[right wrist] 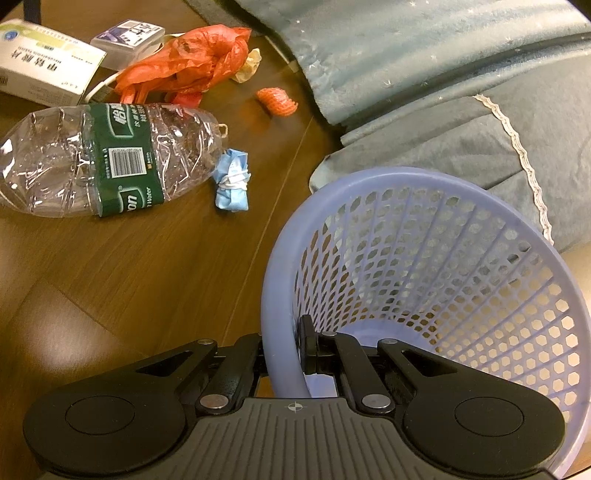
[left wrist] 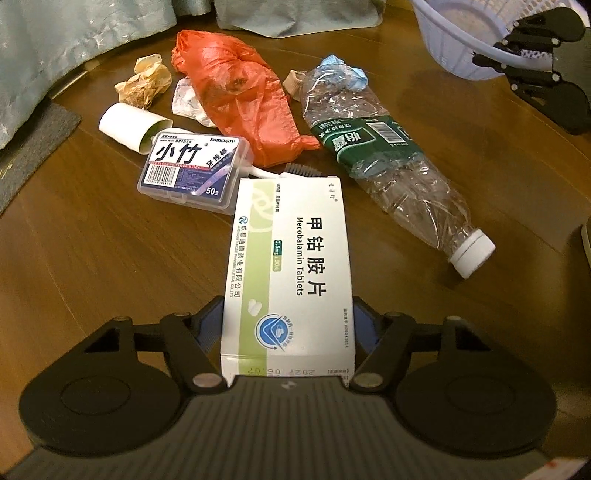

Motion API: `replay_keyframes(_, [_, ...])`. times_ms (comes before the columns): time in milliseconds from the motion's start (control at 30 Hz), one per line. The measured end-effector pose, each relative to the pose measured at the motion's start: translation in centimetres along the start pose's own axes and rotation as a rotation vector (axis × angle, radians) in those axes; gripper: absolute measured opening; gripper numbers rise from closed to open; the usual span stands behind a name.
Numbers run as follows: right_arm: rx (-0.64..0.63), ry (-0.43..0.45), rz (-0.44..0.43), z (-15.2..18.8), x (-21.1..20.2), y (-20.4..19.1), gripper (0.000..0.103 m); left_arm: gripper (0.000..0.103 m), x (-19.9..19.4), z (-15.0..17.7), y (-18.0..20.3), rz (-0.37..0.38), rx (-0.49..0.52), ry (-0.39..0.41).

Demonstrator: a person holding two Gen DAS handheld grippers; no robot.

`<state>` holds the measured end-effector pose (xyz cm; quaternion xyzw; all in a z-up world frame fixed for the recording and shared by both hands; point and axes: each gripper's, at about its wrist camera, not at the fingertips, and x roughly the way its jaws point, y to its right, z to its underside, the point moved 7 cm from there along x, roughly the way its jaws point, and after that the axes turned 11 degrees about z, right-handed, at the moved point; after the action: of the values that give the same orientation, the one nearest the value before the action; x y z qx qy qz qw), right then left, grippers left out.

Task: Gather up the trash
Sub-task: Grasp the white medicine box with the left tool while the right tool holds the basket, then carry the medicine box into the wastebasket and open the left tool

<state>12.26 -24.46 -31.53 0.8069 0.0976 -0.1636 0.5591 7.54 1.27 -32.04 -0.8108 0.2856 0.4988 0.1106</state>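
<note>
Now I clamp the white-and-green cardboard tablet box in my left gripper.
Ahead right lies the crushed clear plastic bottle; through my right wrist, my right gripper is pinched on the lavender perforated plastic basket rim, bottle far left.

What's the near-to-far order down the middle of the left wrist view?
left gripper → Mecobalamin tablet box → toothbrush head → orange plastic bag → blue-grey fabric
</note>
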Motion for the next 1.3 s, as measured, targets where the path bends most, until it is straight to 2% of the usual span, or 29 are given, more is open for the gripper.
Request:
replay_keyframes(267, [-0.006, -0.002, 0.001, 0.1, 0.0, -0.2, 0.000, 0.066, -1.6, -0.6, 0.2, 0.036, 0.041, 0.009])
replay_keyframes(500, [-0.008, -0.007, 0.000, 0.1, 0.1, -0.2, 0.000, 0.066, -3.1, -3.6, 0.9, 0.043, 0.058, 0.035])
replay_keyframes(700, [-0.010, -0.008, -0.001, 0.1, 0.2, -0.1, 0.000, 0.066, -4.5, -8.9, 2.7, 0.097, 0.138, 0.068])
replay_keyframes(900, [0.000, -0.009, 0.000, 0.1, 0.1, -0.1, 0.000, 0.066, -5.4, -15.4, 5.9, 0.204, 0.271, 0.087])
replay_keyframes(1167, [0.026, -0.007, 0.003, 0.2, -0.3, 0.2, 0.000, 0.066, -3.7, -24.3, 11.8, 0.276, 0.420, 0.147])
replay_keyframes(1300, [0.038, -0.006, 0.003, 0.4, -0.4, 0.4, 0.000, 0.067, -2.3, -27.5, 14.1, 0.314, 0.430, 0.180])
